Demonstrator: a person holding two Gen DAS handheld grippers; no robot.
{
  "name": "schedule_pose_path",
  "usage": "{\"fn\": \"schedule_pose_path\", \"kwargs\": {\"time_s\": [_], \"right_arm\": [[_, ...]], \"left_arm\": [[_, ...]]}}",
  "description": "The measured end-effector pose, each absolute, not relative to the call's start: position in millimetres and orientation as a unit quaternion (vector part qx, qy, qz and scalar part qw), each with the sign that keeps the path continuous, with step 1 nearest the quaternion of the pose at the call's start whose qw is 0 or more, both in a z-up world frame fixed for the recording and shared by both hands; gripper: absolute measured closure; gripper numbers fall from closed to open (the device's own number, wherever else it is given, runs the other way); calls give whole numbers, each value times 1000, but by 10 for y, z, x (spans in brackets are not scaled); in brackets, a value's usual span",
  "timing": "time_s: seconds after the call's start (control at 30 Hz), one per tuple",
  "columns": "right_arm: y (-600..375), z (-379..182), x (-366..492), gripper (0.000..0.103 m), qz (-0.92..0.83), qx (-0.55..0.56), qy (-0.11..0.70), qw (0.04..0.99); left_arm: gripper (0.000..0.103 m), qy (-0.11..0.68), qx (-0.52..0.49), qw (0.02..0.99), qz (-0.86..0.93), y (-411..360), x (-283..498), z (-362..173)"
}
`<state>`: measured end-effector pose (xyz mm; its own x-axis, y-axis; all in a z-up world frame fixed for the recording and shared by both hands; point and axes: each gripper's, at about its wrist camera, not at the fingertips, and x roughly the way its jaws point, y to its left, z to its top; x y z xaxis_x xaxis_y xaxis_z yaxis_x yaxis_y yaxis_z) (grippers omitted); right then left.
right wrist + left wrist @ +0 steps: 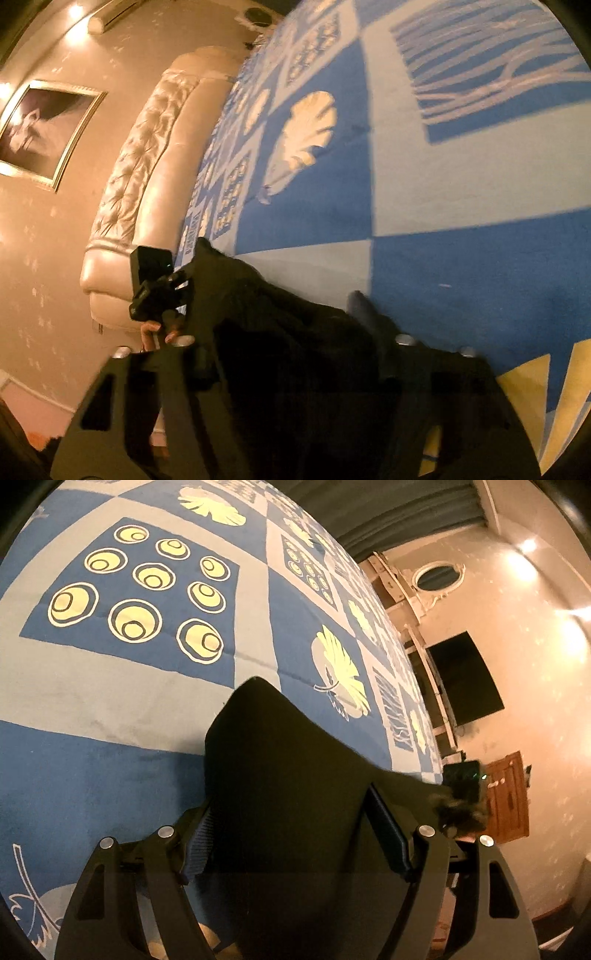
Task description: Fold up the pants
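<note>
Between the left gripper's two fingers, whose blue ribbed pads show on their inner faces, a thick fold of the black pants fills the whole gap; the pads press against the cloth on both sides, so this gripper is clamped on the pants with its jaws still fairly wide. The cloth rises out of the jaws to a rounded peak and stands above the bedspread rather than lying flat on it.

The right gripper is harder to read (its view is dark and smeared). Black cloth of the pants bunches over and between its fingers, but whether the pads actually press on it I cannot tell. No earlier view is given to set it against.

Further out in the right wrist view, the left gripper appears as a black block at the far end of the pants, with a person's fingertips curled beneath it. The pants thus stretch between the two grippers, near the bed's edge.

The bedspread beneath is a blue and grey patchwork printed with pale yellow rings and leaves. Beyond it stand a cream tufted headboard and a framed picture on the wall; the left wrist view shows an oval mirror, a dark screen and a wooden cabinet
</note>
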<state>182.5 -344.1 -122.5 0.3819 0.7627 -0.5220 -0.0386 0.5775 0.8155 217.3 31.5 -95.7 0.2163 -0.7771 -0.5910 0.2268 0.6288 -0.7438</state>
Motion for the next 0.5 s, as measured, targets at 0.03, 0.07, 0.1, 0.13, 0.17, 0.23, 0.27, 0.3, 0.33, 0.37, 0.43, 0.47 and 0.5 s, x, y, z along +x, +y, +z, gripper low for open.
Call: {"fn": "schedule_pose_path", "kwargs": {"time_s": [0.03,0.07,0.1,0.13,0.17,0.23,0.27,0.3,0.33,0.37,0.43,0.47,0.5], "right_arm": [[-3451,-1240,1817,52,271,374,482,744],[-3460,-1244,1791,53,273,377,479,745],[-3461,-1250,1786,55,273,381,476,744],[-3462,-1254,1782,57,275,385,472,744],[-3453,-1251,1790,60,277,387,468,745],[-3429,-1232,1797,65,281,385,461,749],[-3417,-1219,1802,66,283,383,458,751],[-3410,-1207,1806,67,283,382,455,753],[-3402,-1191,1809,68,282,380,451,757],[-3397,-1182,1813,68,281,377,449,760],[-3381,-1156,1831,68,281,374,444,765],[-3385,-1151,1834,69,281,374,442,765],[-3390,-1148,1842,69,280,375,440,766]], "left_arm": [[34,523,-261,737,-341,308,2174,-952],[37,523,-253,741,-337,295,2170,-949],[45,524,-240,747,-331,276,2164,-946],[53,524,-232,751,-328,262,2162,-942],[59,522,-230,752,-329,260,2162,-942],[67,519,-227,755,-331,257,2163,-931],[69,517,-226,757,-329,260,2160,-925],[72,512,-219,762,-329,256,2149,-897],[74,508,-213,767,-329,250,2147,-879],[75,505,-206,772,-328,241,2145,-867],[75,499,-194,780,-324,222,2140,-831],[75,498,-195,781,-323,225,2150,-829],[75,497,-196,781,-322,233,2170,-828]]}}
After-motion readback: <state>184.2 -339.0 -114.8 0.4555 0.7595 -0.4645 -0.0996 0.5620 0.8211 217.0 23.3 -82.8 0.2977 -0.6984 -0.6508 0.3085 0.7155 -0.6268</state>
